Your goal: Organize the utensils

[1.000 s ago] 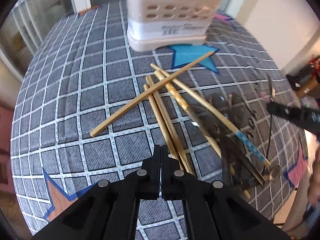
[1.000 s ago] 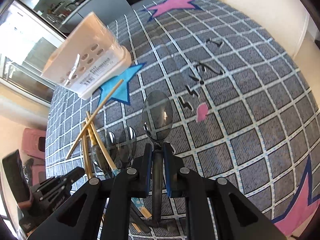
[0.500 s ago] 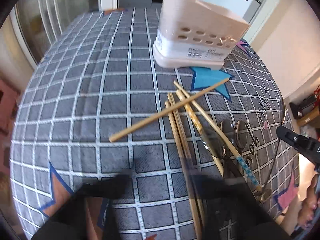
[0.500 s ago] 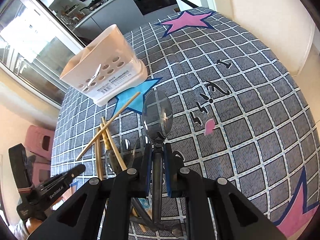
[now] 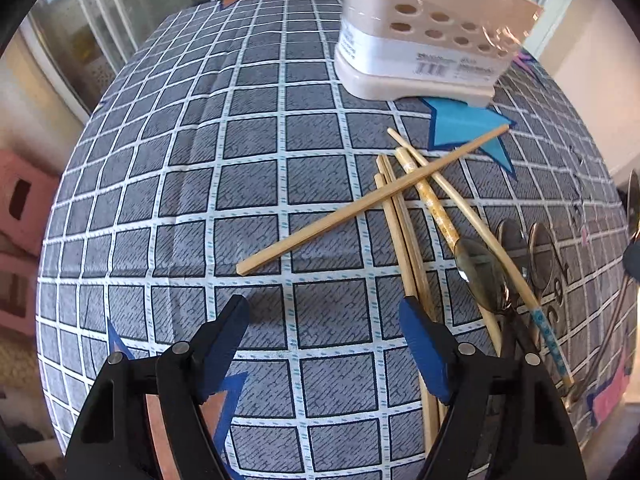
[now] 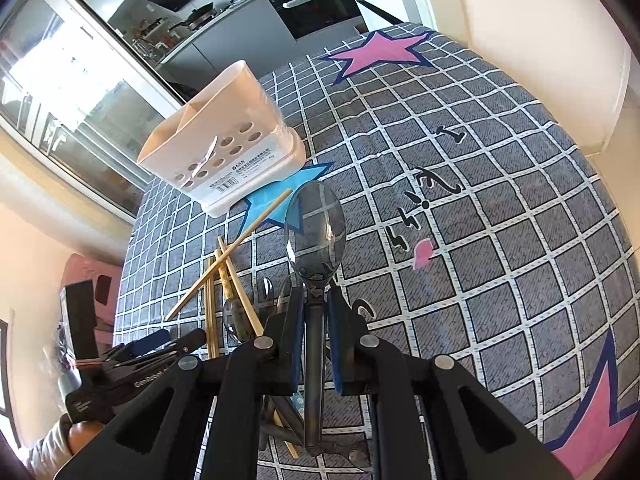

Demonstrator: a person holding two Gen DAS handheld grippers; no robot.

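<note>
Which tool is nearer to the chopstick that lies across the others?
Left. The left tool hovers open just short of the crossing chopstick; the right tool, shut on a spoon, is off to the side.

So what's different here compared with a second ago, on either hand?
The left tool went from fully shut to wide open, empty above the cloth, with the chopsticks just right of its right finger. The right tool has lifted with the spoon, so the utensil holder now shows its open top. Unchanged: the spoon stays clamped, and the chopstick pile and loose spoons lie as before.
</note>
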